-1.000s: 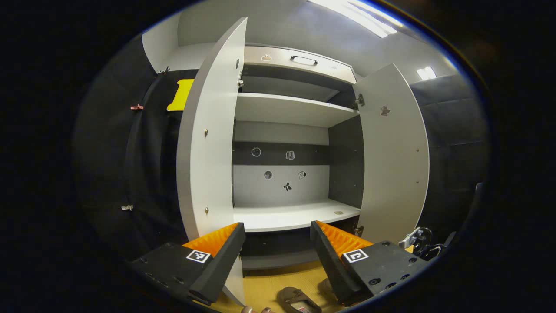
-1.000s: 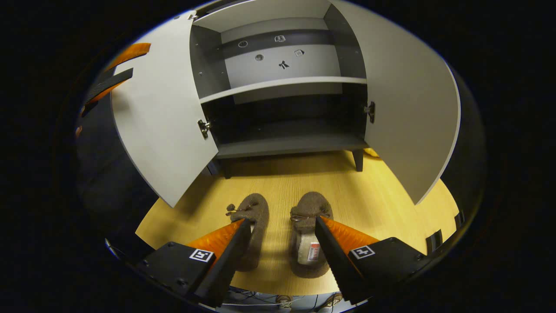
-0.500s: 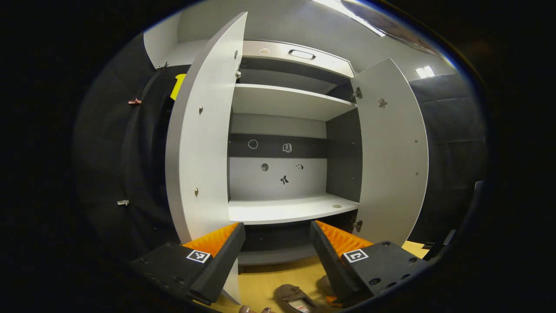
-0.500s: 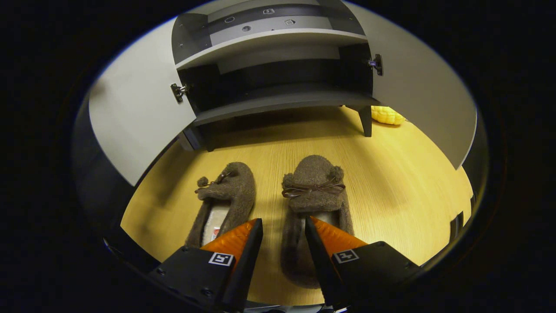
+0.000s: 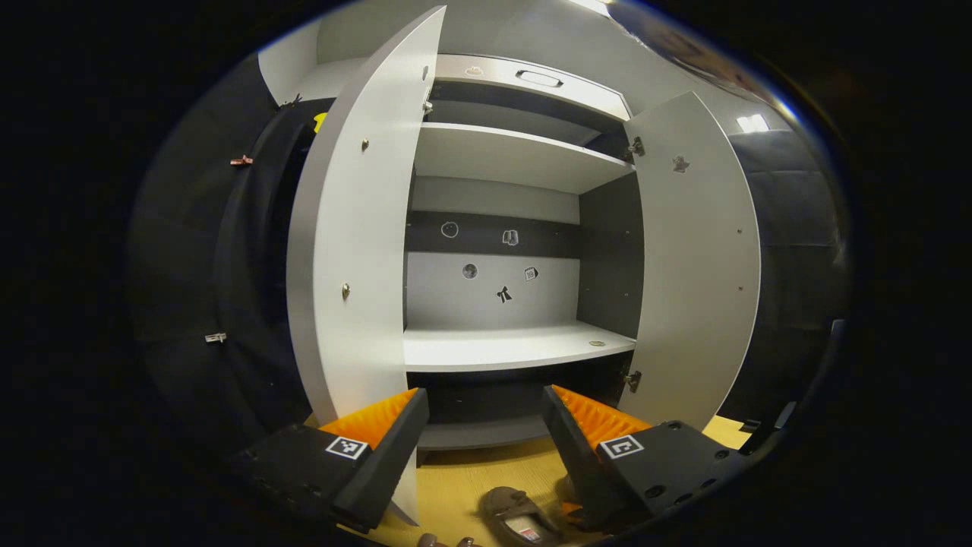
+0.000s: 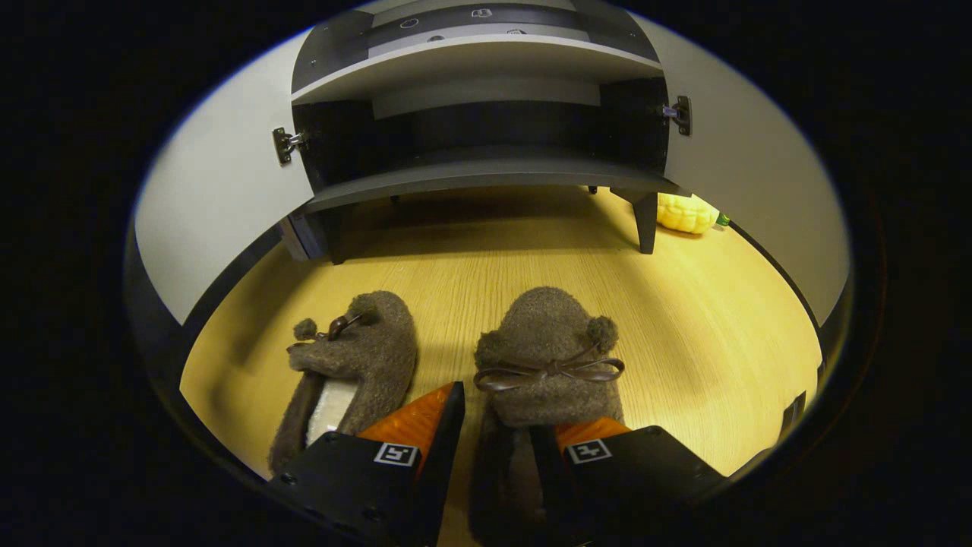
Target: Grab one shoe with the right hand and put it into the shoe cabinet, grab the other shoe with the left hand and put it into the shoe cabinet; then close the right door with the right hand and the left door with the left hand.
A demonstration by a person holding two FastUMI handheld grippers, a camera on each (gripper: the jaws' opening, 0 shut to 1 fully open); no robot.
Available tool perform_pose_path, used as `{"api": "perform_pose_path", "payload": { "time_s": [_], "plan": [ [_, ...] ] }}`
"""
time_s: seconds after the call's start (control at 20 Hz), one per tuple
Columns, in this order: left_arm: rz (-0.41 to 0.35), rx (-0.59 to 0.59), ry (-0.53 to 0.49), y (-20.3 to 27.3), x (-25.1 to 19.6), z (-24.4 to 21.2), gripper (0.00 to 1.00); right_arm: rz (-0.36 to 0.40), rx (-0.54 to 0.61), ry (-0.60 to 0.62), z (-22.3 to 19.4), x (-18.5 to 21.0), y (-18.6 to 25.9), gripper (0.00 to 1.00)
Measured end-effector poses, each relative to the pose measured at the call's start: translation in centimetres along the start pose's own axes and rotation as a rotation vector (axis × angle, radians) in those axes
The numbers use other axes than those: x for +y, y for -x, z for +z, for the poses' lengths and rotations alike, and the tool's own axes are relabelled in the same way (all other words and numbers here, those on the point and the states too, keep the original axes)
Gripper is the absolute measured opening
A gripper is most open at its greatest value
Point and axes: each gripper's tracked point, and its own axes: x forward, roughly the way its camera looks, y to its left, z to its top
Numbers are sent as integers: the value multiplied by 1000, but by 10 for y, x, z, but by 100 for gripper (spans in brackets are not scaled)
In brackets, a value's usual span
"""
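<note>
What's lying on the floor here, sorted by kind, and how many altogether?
Slippers: 2 (left slipper, right slipper)
Yellow toy: 1
Total: 3

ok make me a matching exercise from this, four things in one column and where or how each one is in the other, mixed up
Things:
1. slipper with the bow
2. slipper with the pompom cord
3. left door
4. yellow toy

States:
A. swung open
B. on the floor beside the cabinet leg
C. lying free on the floor, no gripper at it
D. its side wall sits between the right gripper's fingers, one finger inside the slipper

Pairs: 1-D, 2-C, 3-A, 4-B
</note>
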Motion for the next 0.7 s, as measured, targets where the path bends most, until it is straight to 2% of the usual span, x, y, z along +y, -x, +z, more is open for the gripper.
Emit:
{"api": "perform_pose_path", "payload": {
  "time_s": [0.05, 0.1, 0.15, 0.25, 0.3, 0.35, 0.7],
  "plan": [
    [6, 2, -6, -2, 1, -1, 95, -1, -3, -6, 3, -3, 7, 45],
    [6, 4, -9, -1, 0, -3, 95, -2, -1, -10, 1, -3, 2, 24],
    [3, 7, -10, -3, -1, -4, 94, 3, 2, -7, 0, -2, 0, 35],
    [1, 16, -6, -5, -2, -7, 94, 17, 15, 16, -1, -1, 2, 35],
    [-1, 16, -2, -6, -4, -8, 94, -5, 8, 26, 4, -7, 2, 35],
    [-4, 17, 1, -6, -6, -7, 94, -9, 5, 27, 1, -3, 0, 6],
    [-9, 22, 1, -4, -12, -7, 94, 36, 29, 48, 6, -4, 13, 6]
  ]
}}
